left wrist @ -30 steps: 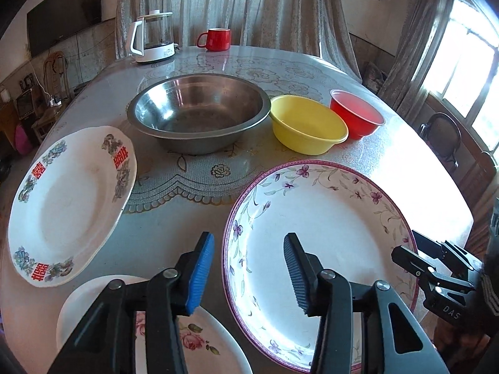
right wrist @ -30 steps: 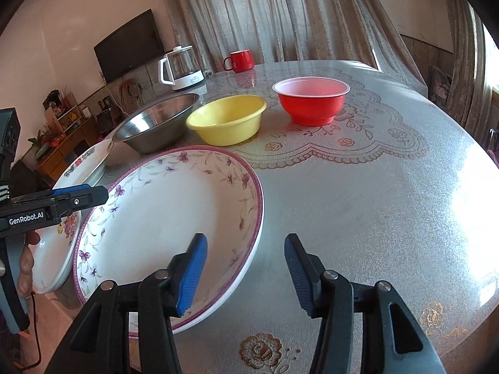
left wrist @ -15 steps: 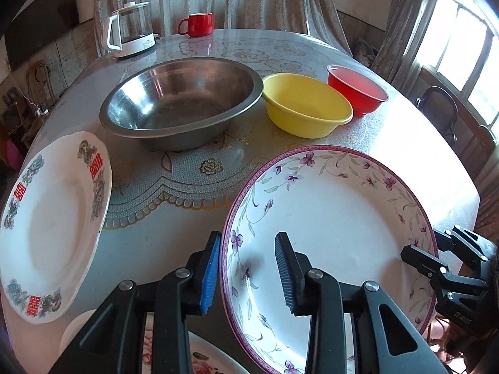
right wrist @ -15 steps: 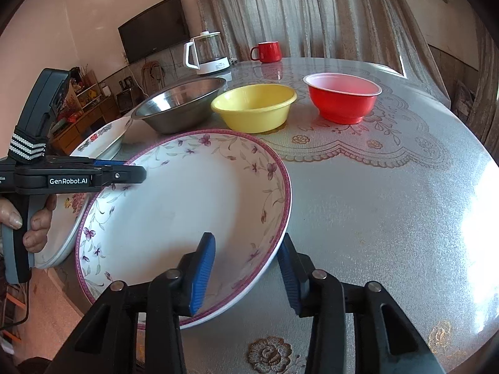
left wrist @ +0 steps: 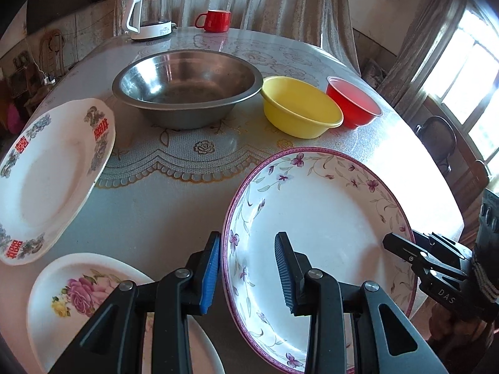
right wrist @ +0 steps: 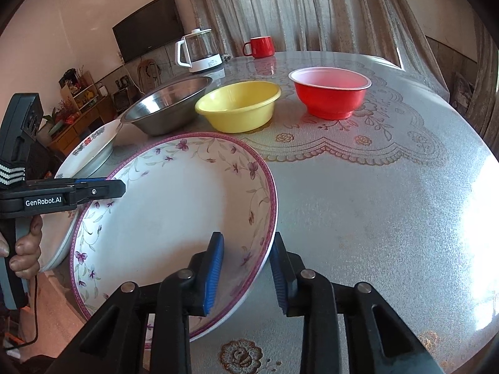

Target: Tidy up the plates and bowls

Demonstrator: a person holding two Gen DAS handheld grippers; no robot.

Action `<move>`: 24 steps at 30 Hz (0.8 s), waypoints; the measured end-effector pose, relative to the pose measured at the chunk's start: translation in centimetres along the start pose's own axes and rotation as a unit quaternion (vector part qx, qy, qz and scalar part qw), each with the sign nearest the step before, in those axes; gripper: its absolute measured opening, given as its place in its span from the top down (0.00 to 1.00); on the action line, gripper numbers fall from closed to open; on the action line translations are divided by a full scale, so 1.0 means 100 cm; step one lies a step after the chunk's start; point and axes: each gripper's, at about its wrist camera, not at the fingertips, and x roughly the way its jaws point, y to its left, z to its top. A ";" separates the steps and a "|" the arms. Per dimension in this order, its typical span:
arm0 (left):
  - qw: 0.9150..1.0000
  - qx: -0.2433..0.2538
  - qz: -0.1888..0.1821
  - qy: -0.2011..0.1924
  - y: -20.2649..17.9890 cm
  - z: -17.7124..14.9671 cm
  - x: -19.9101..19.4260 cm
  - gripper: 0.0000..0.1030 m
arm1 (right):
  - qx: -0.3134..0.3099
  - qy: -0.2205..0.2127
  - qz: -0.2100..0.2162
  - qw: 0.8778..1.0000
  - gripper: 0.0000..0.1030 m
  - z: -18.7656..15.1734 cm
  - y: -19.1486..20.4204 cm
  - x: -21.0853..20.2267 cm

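Note:
A large plate with a purple flower rim (left wrist: 324,218) is tilted up off the table, also in the right wrist view (right wrist: 162,218). My left gripper (left wrist: 248,272) is shut on its left rim. My right gripper (right wrist: 246,272) is shut on its right rim. A white plate with red characters (left wrist: 46,174) lies at the left. A smaller rose plate (left wrist: 81,296) lies under my left gripper. A steel bowl (left wrist: 187,84), a yellow bowl (left wrist: 299,106) and a red bowl (left wrist: 355,101) stand in a row behind.
A white kettle (left wrist: 151,15) and a red mug (left wrist: 215,20) stand at the table's far edge. Curtains hang behind. A chair (left wrist: 436,137) stands right of the table. The table's near edge is just below the grippers.
Both grippers have closed onto the flower-rim plate from opposite sides. The plate has come up off the table and tilted.

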 end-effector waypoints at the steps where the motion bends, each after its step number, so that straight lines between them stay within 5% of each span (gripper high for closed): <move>1: 1.000 -0.007 -0.005 -0.001 -0.001 -0.003 -0.002 0.66 | 0.007 0.003 0.006 1.000 0.71 0.001 -0.004 -0.001; 11: 0.999 -0.015 0.000 -0.028 -0.026 0.008 0.000 0.66 | 0.041 -0.005 -0.002 0.999 0.78 0.000 -0.027 -0.008; 24: 1.000 -0.026 0.010 -0.014 -0.021 -0.002 0.004 0.66 | 0.054 -0.011 -0.004 0.998 0.80 0.008 -0.039 -0.009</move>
